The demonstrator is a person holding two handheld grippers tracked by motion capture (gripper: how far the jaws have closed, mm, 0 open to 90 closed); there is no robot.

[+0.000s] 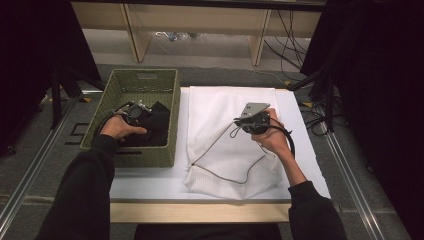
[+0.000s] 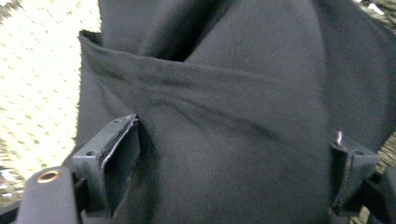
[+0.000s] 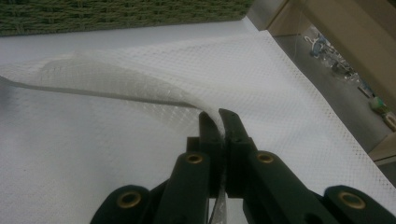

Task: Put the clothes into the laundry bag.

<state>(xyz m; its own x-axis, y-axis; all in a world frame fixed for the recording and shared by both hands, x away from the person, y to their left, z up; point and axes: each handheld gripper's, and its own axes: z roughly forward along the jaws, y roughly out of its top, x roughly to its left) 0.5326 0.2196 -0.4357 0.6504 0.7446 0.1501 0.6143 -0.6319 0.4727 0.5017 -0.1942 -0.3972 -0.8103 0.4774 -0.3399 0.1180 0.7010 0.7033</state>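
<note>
Left hand-held gripper [image 2: 224, 172], jaws apart around black cloth [image 2: 224, 93] in the green basket [image 1: 167, 115]. Right hand-held gripper [image 3: 223, 123] pinches the white mesh bag's [image 3: 116, 154] lip. Bite deep, then lift clear.

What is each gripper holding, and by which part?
Right gripper pinches the white mesh bag at its upper layer's edge. Left gripper is open around black cloth.
</note>
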